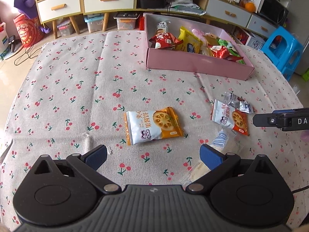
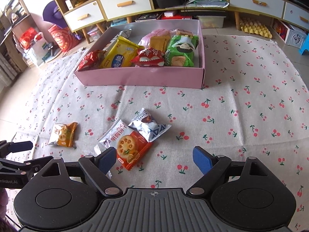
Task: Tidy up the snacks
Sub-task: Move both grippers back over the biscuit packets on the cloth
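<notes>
Most snacks fill the pink box at twelve o'clock; biscuit packets remain on the surface. Both hand-held grippers, left hand-held gripper and right hand-held gripper, gape wide, empty.

One pink box of snacks. Two jam biscuit packets on the cloth: one orange, one red. One silver packet. Two clear-wrapped pieces near the fingers.
</notes>
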The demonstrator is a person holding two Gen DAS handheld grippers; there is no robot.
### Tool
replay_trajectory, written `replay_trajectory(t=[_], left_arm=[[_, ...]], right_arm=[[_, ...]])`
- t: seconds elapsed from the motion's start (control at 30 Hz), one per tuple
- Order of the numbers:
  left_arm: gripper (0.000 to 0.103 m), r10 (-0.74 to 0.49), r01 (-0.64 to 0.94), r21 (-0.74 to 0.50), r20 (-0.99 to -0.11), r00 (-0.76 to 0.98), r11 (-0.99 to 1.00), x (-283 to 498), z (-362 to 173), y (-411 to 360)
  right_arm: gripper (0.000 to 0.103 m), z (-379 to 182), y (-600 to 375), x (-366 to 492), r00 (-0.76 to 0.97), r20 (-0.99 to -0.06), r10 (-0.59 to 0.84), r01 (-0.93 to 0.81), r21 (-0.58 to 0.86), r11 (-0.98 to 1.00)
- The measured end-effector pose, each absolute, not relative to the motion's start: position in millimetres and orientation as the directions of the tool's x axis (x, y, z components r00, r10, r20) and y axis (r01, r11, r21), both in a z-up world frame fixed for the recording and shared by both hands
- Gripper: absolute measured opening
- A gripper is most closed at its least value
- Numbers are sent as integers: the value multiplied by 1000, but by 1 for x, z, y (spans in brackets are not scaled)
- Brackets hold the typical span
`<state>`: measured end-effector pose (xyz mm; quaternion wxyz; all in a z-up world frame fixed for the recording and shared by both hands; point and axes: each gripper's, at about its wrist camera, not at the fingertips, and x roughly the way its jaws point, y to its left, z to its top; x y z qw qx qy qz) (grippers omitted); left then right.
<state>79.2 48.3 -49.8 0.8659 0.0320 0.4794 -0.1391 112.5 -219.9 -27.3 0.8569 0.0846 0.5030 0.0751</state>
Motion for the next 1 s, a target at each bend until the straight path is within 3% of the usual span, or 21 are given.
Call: replay_trajectory(t=[0.37, 1.0], left_arm=[[103, -119, 471, 223, -797, 592, 853, 83, -66, 47], [103, -82, 260, 96, -799, 596, 961, 118, -69, 58]], right_arm=[[88, -46, -227, 123, 477, -866, 149, -117, 105, 988], [88, -59, -210, 150, 530, -841, 110, -119, 54, 991]])
